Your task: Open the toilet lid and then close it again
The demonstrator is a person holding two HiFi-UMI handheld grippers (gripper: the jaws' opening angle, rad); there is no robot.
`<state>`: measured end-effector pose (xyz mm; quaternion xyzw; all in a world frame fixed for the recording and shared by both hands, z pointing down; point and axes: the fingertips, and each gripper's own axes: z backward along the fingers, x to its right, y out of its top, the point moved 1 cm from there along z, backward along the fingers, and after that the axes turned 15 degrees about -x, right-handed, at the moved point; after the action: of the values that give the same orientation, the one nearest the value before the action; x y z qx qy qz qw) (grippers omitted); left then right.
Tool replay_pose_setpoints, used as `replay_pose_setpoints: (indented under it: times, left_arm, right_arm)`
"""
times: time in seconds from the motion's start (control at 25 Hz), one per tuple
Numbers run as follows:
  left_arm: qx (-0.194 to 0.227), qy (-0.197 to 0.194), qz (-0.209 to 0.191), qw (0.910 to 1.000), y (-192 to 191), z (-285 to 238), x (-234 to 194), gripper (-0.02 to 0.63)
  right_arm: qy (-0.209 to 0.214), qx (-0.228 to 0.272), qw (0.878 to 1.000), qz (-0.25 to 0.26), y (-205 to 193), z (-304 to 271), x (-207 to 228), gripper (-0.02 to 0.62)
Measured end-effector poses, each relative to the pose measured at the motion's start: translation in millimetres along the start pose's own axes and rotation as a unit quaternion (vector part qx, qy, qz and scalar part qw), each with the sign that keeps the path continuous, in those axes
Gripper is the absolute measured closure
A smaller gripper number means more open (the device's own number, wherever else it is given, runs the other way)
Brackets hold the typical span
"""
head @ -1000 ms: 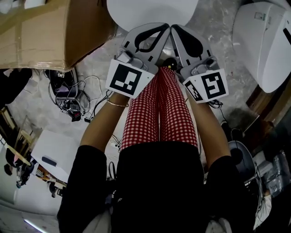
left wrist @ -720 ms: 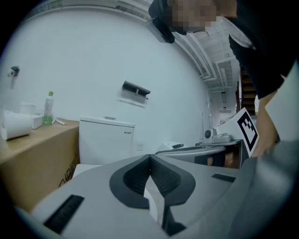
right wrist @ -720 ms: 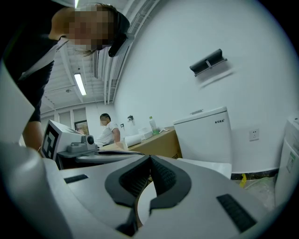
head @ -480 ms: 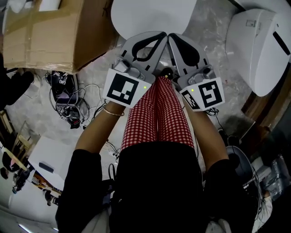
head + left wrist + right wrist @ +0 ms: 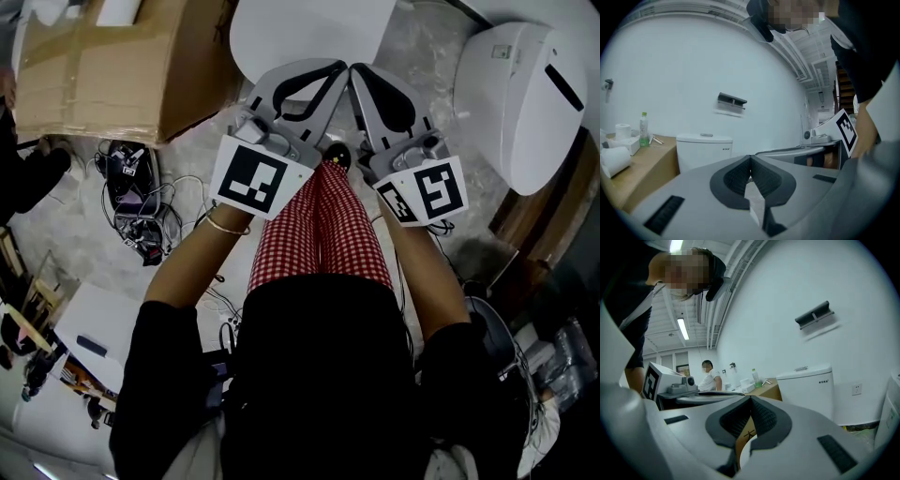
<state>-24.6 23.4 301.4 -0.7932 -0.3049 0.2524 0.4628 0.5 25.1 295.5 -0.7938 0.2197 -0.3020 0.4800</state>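
the left gripper [image 5: 343, 66] is clenched: in the left gripper view its two dark ribbed pads [image 5: 736, 176] meet at the tip with nothing caught between them. the right gripper [image 5: 355, 67] is clenched the same way, its pads [image 5: 764, 417] pressed together on nothing. in the head view the two are held side by side, tips nearly touching each other, each with its black-and-white marker cube [image 5: 253, 178] toward the person's wrists, above a pair of red-and-white checked trousers [image 5: 323, 239].

both tips point at the near edge of the white oval toilet lid [image 5: 314, 28], which lies down flat over the bowl; whether the tips touch it cannot be told. a sliver of that white lid shows through the gap under each pair of jaws. behind it, against the plain white wall, stands the white ceramic cistern [image 5: 704, 150], with a dark wall-mounted bracket [image 5: 732, 99] above it.

on the person's left, a large brown cardboard box [image 5: 112, 66] sits just beside the toilet, carrying a green plastic bottle [image 5: 643, 129] and a white paper roll [image 5: 614, 159]. a tangle of black cables [image 5: 141, 202] lies on the grey stone floor below the box. on the right, well apart, is a second white toilet [image 5: 525, 94].
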Motion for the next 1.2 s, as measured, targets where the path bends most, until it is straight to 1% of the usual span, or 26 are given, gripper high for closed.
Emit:
replay_pose_setpoints:
  times: [0.16,0.36,0.52,0.68,0.84,0.96,1.2]
  left_arm:
    - [-0.004,-0.001,0.005,1.0,19.5,4.9,-0.4,0.598]
    - [0.012,0.005,-0.005,0.9999,47.2,13.6,-3.0,0.598]
    - [0.012,0.007,-0.01,0.9999,60.8,18.9,-5.6,0.598]
    - [0.021,0.014,-0.008,0.9996,74.0,26.5,-6.2,0.598]
    - [0.008,0.012,-0.031,0.9994,83.4,35.0,-5.1,0.598]
    - [0.017,0.008,-0.032,0.9993,93.4,39.1,-4.6,0.598]
    - [0.003,0.007,-0.044,0.999,103.7,49.5,-4.5,0.598]
  right_arm:
    - [-0.002,0.009,1.0,-0.003,21.3,5.6,-0.4,0.577]
    - [-0.003,0.027,1.0,-0.003,47.9,10.8,-3.7,0.576]
    - [-0.003,0.034,0.999,-0.002,63.4,12.4,-6.0,0.577]
    - [-0.006,0.041,0.999,-0.003,76.0,15.7,-10.7,0.577]
    - [-0.006,0.043,0.999,0.003,86.5,19.1,-16.5,0.577]
    - [-0.005,0.051,0.999,0.007,96.1,22.1,-19.6,0.577]
    - [-0.003,0.063,0.998,0.011,107.7,25.5,-27.9,0.577]
